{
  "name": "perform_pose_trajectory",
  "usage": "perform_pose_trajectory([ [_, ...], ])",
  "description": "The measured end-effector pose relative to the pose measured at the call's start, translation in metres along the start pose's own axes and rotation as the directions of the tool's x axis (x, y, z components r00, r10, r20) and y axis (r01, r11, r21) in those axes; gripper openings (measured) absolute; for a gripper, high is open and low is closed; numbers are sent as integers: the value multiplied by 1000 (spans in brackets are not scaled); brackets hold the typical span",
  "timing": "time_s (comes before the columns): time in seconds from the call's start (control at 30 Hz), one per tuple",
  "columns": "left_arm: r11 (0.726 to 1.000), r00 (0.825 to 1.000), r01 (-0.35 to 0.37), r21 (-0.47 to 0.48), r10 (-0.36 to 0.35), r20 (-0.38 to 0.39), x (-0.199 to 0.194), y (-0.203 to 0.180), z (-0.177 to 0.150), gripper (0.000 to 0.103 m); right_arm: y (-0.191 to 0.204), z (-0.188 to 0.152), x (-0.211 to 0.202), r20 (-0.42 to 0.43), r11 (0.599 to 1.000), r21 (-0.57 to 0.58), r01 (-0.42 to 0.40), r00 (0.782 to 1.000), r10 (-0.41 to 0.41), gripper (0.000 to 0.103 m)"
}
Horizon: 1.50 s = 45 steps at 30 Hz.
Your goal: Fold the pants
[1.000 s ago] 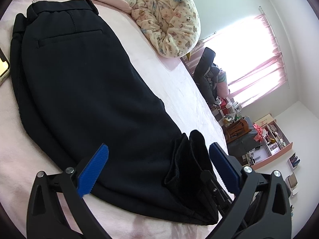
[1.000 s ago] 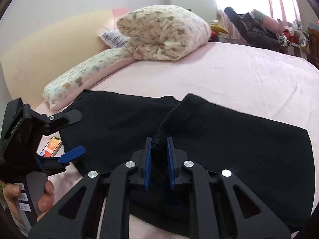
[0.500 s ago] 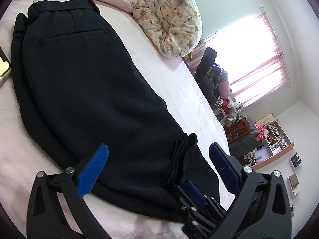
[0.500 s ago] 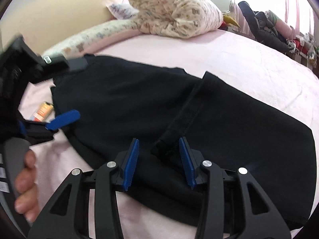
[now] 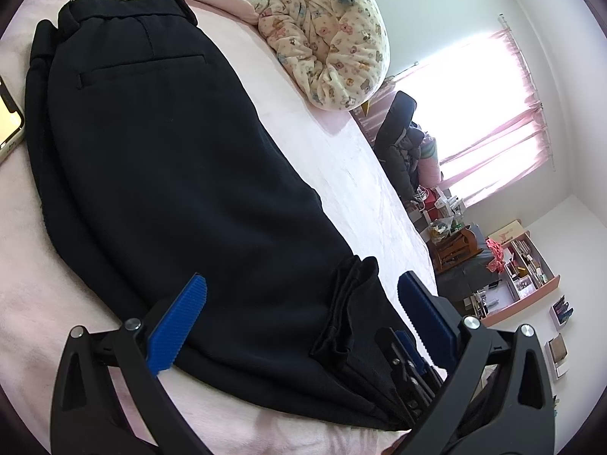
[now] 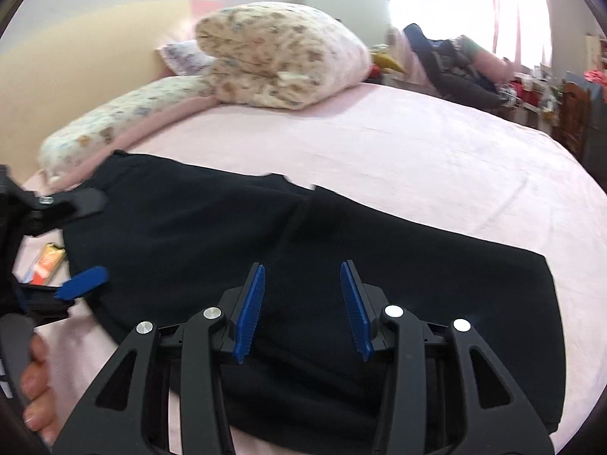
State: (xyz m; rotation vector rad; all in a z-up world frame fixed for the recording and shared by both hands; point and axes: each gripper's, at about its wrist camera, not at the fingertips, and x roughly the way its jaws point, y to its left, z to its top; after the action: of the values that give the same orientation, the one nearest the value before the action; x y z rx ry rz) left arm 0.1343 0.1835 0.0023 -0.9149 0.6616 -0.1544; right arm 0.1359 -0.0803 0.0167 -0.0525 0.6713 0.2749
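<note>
Already the pants [image 5: 182, 174] lie on the bed [image 5: 341, 144], legs stacked, with the hem end doubled back beside the phone [image 5: 9, 121]. Left of that fold the left gripper [image 5: 299, 303] hovers released, gripping nothing. The right gripper [image 6: 301, 303] has just been opening, the fold lying free below it. Another fold toward the waistband probably remains.

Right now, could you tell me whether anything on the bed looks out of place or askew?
Yes: the pants' hem lies bunched and folded back, not flat. A phone lies against their waist edge, close enough to get in the way.
</note>
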Motion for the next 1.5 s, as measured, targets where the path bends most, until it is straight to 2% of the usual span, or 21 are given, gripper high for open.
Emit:
perform_pose_trajectory([
  [0.13, 1000, 1000, -3, 2, 3, 1, -1, 0, -1, 101, 6, -15, 32, -148, 998, -67, 11, 989, -21, 43],
  [0.27, 1000, 1000, -10, 1, 10, 5, -2, 0, -1, 101, 6, -11, 30, -139, 997, -71, 5, 990, -15, 43],
  [0.4, 1000, 999, -27, 12, 27, 37, -8, -2, 1, 101, 2, -3, 10, -32, 999, -44, 18, 999, -20, 43],
  [0.43, 999, 998, -36, 18, 35, 47, -10, -3, 2, 101, 4, -3, 11, -35, 999, -50, 14, 999, -16, 43],
  [0.5, 997, 995, -70, 35, 67, 71, -14, -4, 4, 101, 15, -12, 32, -152, 993, -121, 4, 988, -23, 43],
  [0.6, 991, 988, -117, 58, 110, 108, -22, -5, 12, 101, 26, -14, 32, -135, 979, -199, 46, 988, -74, 43],
  [0.7, 985, 978, -155, 69, 144, 150, -33, -3, 20, 101, 18, -9, 17, -59, 993, -120, 2, 998, -9, 44],
  [0.73, 983, 974, -167, 71, 153, 168, -38, -2, 24, 101, 18, -10, 16, -62, 994, -111, -10, 998, 3, 44],
  [0.8, 982, 969, -177, 71, 161, 187, -45, 0, 30, 101, 25, -21, 34, -166, 985, -171, -24, 986, -5, 44],
  [0.87, 982, 968, -177, 67, 162, 191, -49, 3, 34, 101, 25, -21, 29, -143, 979, -205, -21, 990, -9, 44],
  [0.93, 985, 970, -169, 46, 158, 188, -52, 9, 38, 101, 11, -17, 15, -111, 988, -127, -88, 991, 74, 44],
  [0.97, 986, 970, -165, 35, 156, 186, -53, 12, 39, 101, 0, -17, 6, -93, 985, -50, -167, 983, 161, 44],
  [1.0, 987, 971, -158, 18, 152, 184, -54, 15, 40, 101, -12, -18, 3, -95, 964, 39, -263, 959, 266, 44],
  [1.03, 988, 973, -151, 8, 147, 180, -53, 16, 41, 101, -24, -21, 3, -102, 918, 148, -367, 918, 383, 44],
  [1.07, 990, 975, -142, -2, 140, 172, -51, 17, 42, 101, -36, -25, 6, -100, 852, 265, -451, 866, 490, 44],
  [1.1, 991, 978, -132, -11, 133, 160, -50, 19, 42, 101, -51, -33, 14, -91, 745, 425, -514, 795, 600, 44],
  [1.13, 991, 979, -130, -15, 131, 154, -49, 20, 41, 101, -61, -42, 22, -64, 649, 545, -531, 745, 663, 44],
  [1.2, 991, 980, -130, -16, 131, 148, -47, 20, 41, 101, -72, -54, 32, -26, 543, 657, -523, 704, 710, 43],
  [1.27, 991, 979, -135, -14, 135, 151, -47, 19, 40, 101, -76, -63, 38, -22, 509, 716, -477, 714, 700, 41],
  [1.37, 990, 977, -139, -15, 140, 158, -48, 19, 39, 101, -75, -69, 36, -52, 529, 745, -407, 754, 654, 30],
  [1.5, 988, 975, -152, -18, 153, 162, -49, 19, 39, 101, -73, -73, 33, -63, 505, 806, -310, 802, 594, 27],
])
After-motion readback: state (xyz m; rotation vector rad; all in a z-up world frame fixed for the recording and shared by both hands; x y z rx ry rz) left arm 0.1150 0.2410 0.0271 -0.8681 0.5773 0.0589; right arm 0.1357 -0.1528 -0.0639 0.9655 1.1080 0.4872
